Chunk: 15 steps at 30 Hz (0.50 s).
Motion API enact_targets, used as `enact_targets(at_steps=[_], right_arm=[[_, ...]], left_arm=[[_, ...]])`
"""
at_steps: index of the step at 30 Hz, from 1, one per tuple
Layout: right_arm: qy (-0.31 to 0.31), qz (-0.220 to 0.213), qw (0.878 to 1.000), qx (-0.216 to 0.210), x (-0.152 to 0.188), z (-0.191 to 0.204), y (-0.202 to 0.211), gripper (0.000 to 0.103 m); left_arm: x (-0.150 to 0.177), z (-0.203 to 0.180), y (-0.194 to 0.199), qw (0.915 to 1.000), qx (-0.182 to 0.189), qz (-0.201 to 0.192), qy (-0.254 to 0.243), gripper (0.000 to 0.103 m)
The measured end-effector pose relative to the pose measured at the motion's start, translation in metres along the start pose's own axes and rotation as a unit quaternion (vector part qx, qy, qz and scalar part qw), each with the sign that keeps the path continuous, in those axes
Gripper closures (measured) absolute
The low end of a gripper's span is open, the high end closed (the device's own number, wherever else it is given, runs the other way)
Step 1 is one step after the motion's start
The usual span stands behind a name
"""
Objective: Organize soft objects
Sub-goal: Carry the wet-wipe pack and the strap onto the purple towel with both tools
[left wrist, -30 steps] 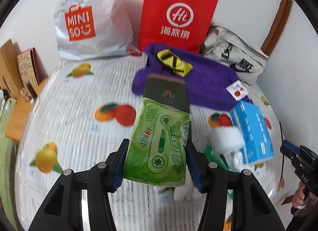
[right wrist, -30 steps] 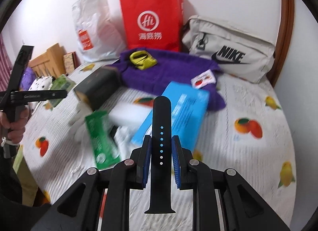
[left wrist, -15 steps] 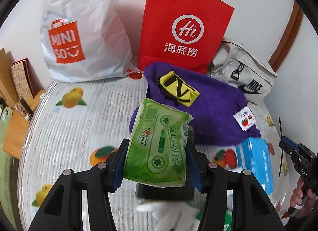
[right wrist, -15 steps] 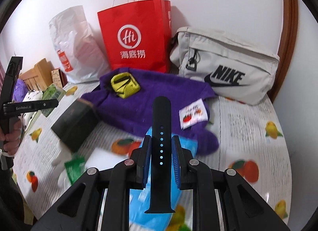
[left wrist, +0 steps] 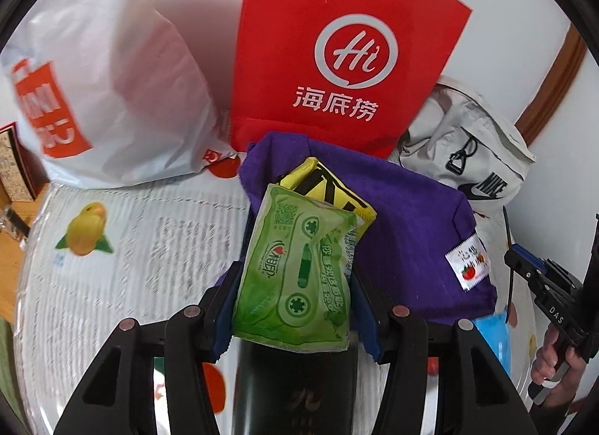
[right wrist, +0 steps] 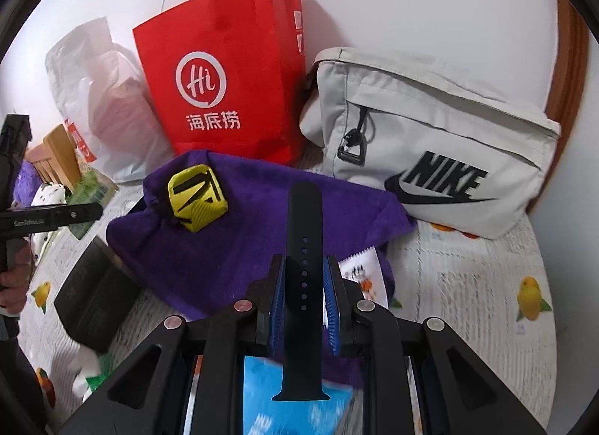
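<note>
Left wrist view: left hand-held gripper (left wrist: 295,307) clamped on a green soft-plastic tissue pack (left wrist: 295,274), above a purple fleece cloth (left wrist: 415,244); right hand-held gripper (right wrist: 303,304) clamped on a black perforated silicone watch strap (right wrist: 304,285), over the same cloth (right wrist: 239,247); fruit-print surface (right wrist: 486,285) beneath.

Glossy plastic tissue pack (left wrist: 295,277) (fuzzy purple cloth (left wrist: 411,225) behind).

Blue packet (right wrist: 295,412) blurred, cut off below; dark box (left wrist: 295,390) half hidden behind green tissue pack (left wrist: 295,277).

White wall (right wrist: 411,4), wooden trim (right wrist: 569,71), fruit-print tabletop (left wrist: 123,247).
</note>
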State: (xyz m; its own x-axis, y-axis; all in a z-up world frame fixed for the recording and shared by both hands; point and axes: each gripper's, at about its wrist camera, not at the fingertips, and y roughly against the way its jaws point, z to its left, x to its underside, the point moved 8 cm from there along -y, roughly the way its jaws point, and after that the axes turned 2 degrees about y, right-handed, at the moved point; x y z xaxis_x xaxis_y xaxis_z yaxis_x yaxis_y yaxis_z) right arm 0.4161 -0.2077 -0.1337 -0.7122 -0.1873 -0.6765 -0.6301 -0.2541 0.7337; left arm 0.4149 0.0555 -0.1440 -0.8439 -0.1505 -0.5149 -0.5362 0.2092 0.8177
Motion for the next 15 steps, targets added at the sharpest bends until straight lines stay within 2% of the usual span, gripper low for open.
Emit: enact_targets(at_steps=[11,15], right_arm=[[-0.016,0.040,0.999,-0.002,0.003,-0.013,-0.047,0.083],[-0.021,0.060,0.998,-0.002,0.008,-0.015,-0.059,0.083]], left_arm=[[-0.007,-0.012,-0.055,0.9987,0.012,0.050,-0.005,0.051],[-0.002,-0.012,-0.067,0.9977,0.002,0.068,-0.007,0.051]])
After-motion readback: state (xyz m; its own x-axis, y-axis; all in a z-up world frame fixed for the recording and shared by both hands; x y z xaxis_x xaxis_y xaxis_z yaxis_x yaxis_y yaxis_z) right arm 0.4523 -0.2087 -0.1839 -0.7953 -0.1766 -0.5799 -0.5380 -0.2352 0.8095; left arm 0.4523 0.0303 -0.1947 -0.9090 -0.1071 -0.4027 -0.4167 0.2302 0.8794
